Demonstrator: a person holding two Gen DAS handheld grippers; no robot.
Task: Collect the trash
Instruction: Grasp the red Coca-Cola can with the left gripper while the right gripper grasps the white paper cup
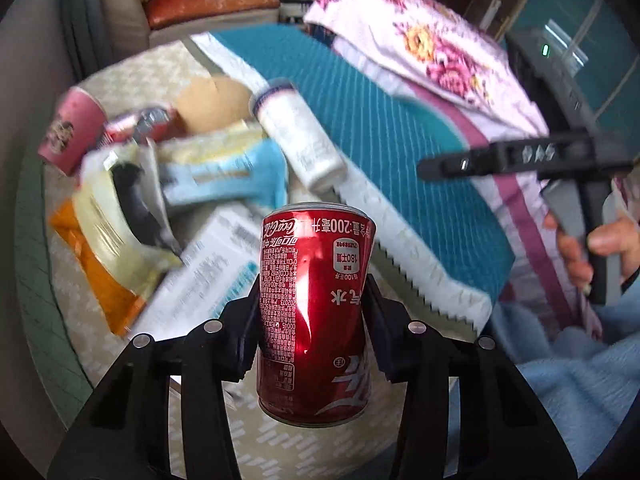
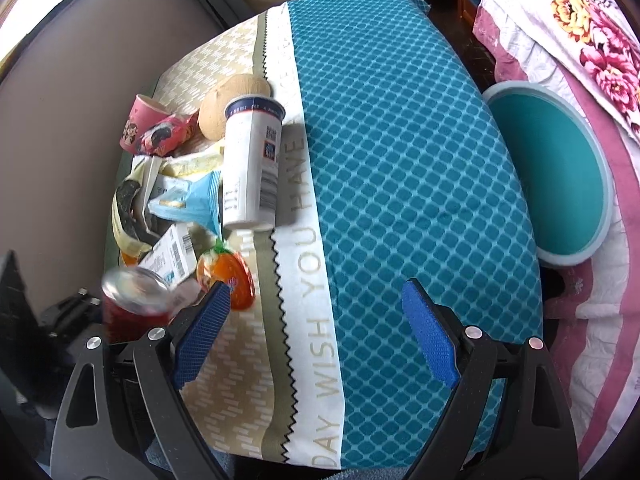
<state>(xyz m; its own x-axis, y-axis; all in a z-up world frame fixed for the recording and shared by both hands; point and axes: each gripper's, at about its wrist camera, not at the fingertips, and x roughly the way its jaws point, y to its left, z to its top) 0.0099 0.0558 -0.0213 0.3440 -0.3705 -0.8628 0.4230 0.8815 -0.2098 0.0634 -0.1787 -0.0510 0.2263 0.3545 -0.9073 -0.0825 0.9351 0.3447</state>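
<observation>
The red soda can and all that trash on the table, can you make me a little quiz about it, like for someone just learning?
1. True or false: the left tongs are shut on the red metal soda can.
2. What do the right tongs hold? A) a white plastic bottle B) nothing, they are open C) a pink paper cup
3. Fill in: the white plastic bottle lies on its ____ among the wrappers.

Key:
1. True; the pads press both sides of the can.
2. B; the blue pads stand wide apart over the teal patterned tablecloth.
3. Side; its cap end points toward the pink paper cup.
</observation>
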